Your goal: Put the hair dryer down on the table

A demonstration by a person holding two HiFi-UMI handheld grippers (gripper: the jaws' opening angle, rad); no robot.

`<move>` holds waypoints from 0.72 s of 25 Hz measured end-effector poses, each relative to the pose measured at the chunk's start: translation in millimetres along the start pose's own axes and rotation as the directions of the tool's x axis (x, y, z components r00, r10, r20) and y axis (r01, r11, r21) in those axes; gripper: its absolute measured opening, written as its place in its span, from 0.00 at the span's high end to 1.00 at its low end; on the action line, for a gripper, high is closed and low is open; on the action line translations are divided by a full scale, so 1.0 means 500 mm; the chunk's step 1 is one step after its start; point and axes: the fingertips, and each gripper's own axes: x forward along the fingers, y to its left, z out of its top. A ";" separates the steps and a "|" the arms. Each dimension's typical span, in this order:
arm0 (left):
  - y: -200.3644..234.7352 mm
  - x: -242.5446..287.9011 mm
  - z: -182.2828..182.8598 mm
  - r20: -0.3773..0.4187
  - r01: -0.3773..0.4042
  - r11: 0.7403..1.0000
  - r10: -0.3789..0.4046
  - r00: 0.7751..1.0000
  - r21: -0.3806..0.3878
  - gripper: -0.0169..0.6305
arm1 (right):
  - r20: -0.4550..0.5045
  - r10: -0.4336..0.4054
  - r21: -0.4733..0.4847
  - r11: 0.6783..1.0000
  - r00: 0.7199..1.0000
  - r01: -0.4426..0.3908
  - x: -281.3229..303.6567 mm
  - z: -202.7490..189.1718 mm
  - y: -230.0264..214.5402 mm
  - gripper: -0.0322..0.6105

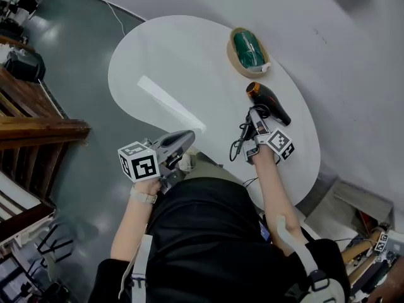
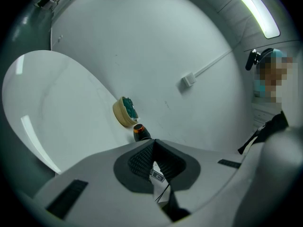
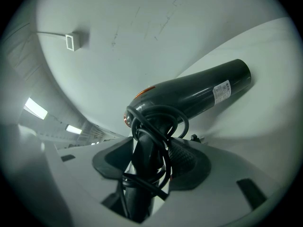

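The black hair dryer (image 1: 270, 101) with an orange nozzle ring is over the right part of the white table (image 1: 170, 62). My right gripper (image 1: 255, 117) is shut on its handle. In the right gripper view the handle, wrapped in black cord, stands between the pads (image 3: 185, 157), and the barrel (image 3: 189, 96) lies just above the tabletop (image 3: 265, 51) with its shadow close beneath. Loose cord (image 1: 238, 145) trails toward the table edge. My left gripper (image 1: 188, 137) hangs by the near edge, shut on nothing (image 2: 154, 145). The left gripper view shows the dryer's nozzle (image 2: 140, 132) beyond it.
A round woven basket (image 1: 247, 50) holding a green thing sits at the table's far side, just beyond the dryer (image 2: 125, 111). A wooden railing (image 1: 31, 128) stands on the left. Clutter lies on the floor at bottom right (image 1: 372, 251). A person is at the right of the left gripper view.
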 end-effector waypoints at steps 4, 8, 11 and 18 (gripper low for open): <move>0.007 -0.009 -0.011 0.026 -0.042 0.999 0.042 0.999 -0.028 0.96 | -0.037 0.000 -0.006 1.000 0.999 -0.001 0.026 -0.007 -0.001 0.59; 0.010 -0.012 -0.025 0.054 -0.072 0.997 0.073 0.996 -0.036 0.96 | -0.077 -0.008 -0.021 1.000 0.997 0.007 0.048 -0.011 -0.007 0.59; 0.013 -0.022 -0.031 0.077 -0.095 0.994 0.098 0.992 -0.048 0.96 | -0.103 -0.017 -0.022 1.000 0.994 0.015 0.063 -0.016 -0.011 0.59; 0.020 -0.049 -0.050 0.120 -0.141 0.986 0.151 0.981 -0.086 0.96 | -0.151 -0.024 -0.036 0.999 0.988 0.019 0.084 -0.035 -0.012 0.60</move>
